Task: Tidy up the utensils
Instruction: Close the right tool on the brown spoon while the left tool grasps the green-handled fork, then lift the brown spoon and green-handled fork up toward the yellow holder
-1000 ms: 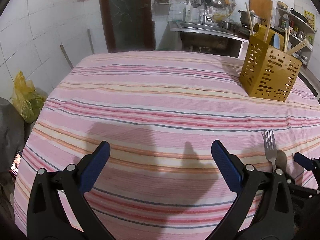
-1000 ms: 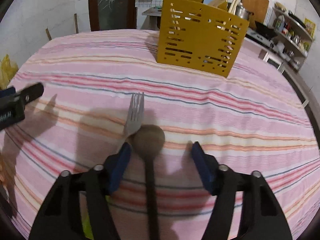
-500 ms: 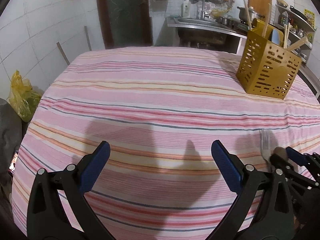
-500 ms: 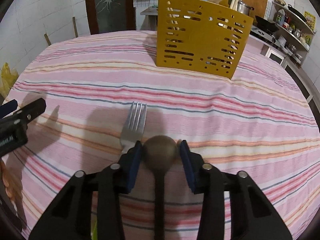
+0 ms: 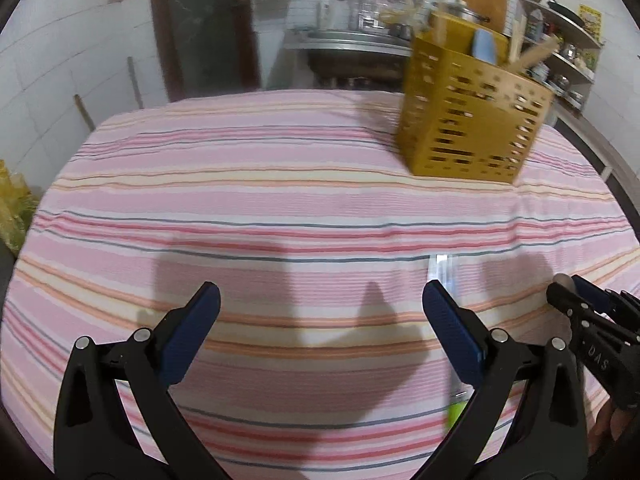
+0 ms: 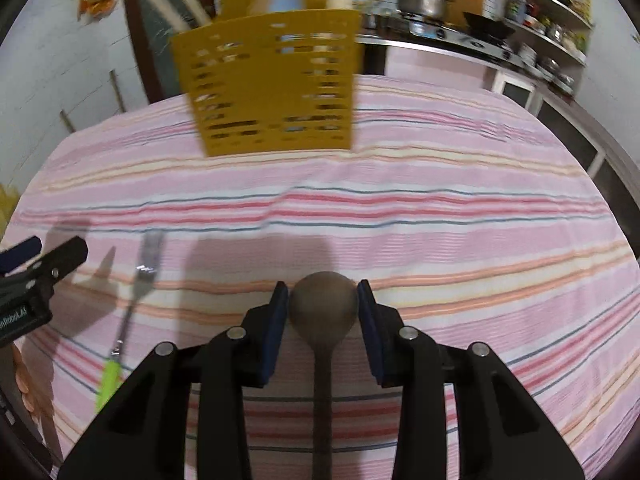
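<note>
Between my right gripper's [image 6: 322, 310] pads I'm gripping the spoon [image 6: 323, 306], handle running back to six; I'm seeing the holder [image 6: 272, 84] at eleven, left gripper [image 5: 320, 316] hanging wide, empty.

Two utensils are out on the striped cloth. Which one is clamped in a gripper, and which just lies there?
The dark wooden spoon is clamped: the right gripper pinches its bowl between blue pads. The metal fork with the green handle lies loose on the cloth to its left.

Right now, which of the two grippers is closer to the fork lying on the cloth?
Left. The left gripper has one of its fingers over the fork; the right gripper sits farther off.
</note>
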Available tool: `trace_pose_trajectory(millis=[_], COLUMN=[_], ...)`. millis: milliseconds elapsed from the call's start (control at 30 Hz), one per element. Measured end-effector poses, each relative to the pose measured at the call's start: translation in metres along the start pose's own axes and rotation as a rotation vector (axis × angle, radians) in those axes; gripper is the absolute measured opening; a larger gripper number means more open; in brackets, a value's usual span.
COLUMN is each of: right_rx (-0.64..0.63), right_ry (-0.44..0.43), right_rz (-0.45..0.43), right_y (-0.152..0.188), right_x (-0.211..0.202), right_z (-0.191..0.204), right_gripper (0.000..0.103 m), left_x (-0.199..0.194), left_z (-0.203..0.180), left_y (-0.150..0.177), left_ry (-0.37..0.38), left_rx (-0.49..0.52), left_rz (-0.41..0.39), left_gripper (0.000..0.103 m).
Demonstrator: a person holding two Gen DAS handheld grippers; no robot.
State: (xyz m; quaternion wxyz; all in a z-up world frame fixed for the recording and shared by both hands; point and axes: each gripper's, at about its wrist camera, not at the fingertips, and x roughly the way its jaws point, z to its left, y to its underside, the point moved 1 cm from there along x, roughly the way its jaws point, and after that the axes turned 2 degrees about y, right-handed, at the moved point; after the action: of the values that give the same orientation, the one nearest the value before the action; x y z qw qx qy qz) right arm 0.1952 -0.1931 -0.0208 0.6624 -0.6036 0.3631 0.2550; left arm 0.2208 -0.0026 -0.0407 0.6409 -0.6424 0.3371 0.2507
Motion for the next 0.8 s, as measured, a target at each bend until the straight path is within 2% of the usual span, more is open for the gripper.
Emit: trace_pose_trajectory(millis=[200,300,367,433,500,633,733,800], right_rx=[0.009,0.006,0.005,0.003,-0.001,-0.008,-0.010,-0.008], right_ry=[0.006,-0.002,-0.005,-0.008,-0.013,-0.026,-0.035,-0.040], right_rz=[-0.009,-0.009,-0.011,-0.015,-0.023,-0.036,-0.041,-0.046], right_y=[-0.002,0.001,0.002,0.002,0.001,0.001,0.003,0.002], right_x=[0.004,0.007,0.008,0.008,0.006,0.003,0.002,0.001], right_z=[-0.024,-0.026,-0.025,-0.025,-0.024,-0.023,-0.023,-0.024], right_gripper=[0.036,0.036,0.036,0.036,0.036,0.036,0.036,0.036], left_x=[0.017,0.024,0.029,0.035,0.035,0.037,0.036,0.036], left_z=[-0.039,-0.053,-0.058,-0.062,-0.064,-0.066,-0.068,-0.071], left_y=[0.002,0.001,0.000,0.000,0.000,-0.003,-0.007,-0.008], left_ry=[0.020,0.026,0.045,0.062,0.048,0.045,0.047,0.047], left_rx=[0.035,0.056,0.052,0.034,0.027,0.031,0.037,0.048], left_rz=[0.043,0.054,0.071,0.101,0.094,0.102,0.110,0.115], left_gripper=[0.096,0.087,0.072,0.061,0.058,0.042,0.025,0.020])
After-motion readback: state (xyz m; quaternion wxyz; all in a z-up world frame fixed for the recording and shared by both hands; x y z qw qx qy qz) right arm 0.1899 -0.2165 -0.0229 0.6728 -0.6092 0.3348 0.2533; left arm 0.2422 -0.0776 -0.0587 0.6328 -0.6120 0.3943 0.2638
